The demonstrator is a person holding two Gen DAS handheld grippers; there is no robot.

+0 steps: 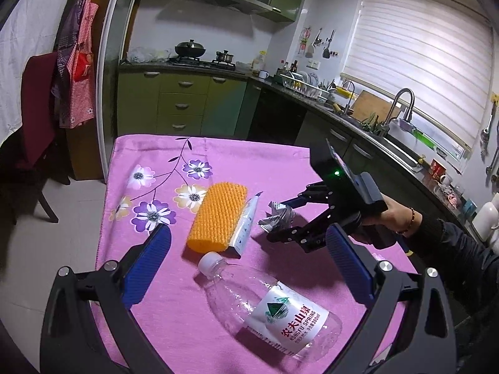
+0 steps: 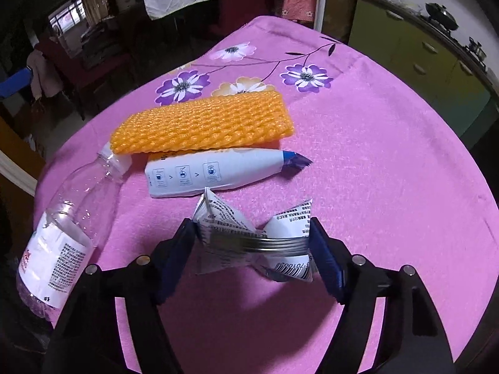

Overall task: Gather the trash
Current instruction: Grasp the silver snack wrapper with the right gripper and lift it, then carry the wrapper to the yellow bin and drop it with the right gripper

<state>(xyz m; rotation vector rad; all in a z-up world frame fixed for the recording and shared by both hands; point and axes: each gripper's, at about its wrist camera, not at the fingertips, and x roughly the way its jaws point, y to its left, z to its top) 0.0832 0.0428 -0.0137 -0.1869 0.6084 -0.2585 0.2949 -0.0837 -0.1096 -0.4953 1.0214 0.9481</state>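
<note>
Tabletop [image 1: 174, 327] under a pink floral cloth, bearing four pieces of trash. Nearest the left wrist camera, an empty clear water bottle [image 1: 268, 305] lies on its side, capped end toward the middle of the cloth. Beyond it lies an orange foam net sleeve [image 1: 218, 216], with a white sachet [image 1: 246, 221] just beside it and partly tucked under its edge. To the right of the sachet sits a crumpled carton [image 2: 255, 237], printed, with a barcode and a foil edge.

Right hand-held gripper [image 2: 252, 249], held in a person's hand [image 1: 394, 218]: angled steeply down, both blue pads against the sides of the crumpled carton, which rests on or just over the cloth; the grip looks freshly taken rather than firm.

Left hand-held gripper [image 1: 249, 255]: jaws wide, empty, hovering over the bottle and sleeve.

Risks, as judged: the carton is pinched across a folded waist, so it may buckle or twist out on lifting; low pads could catch and drag the cloth, shifting the other items; the round bottle could roll if nudged.
</note>
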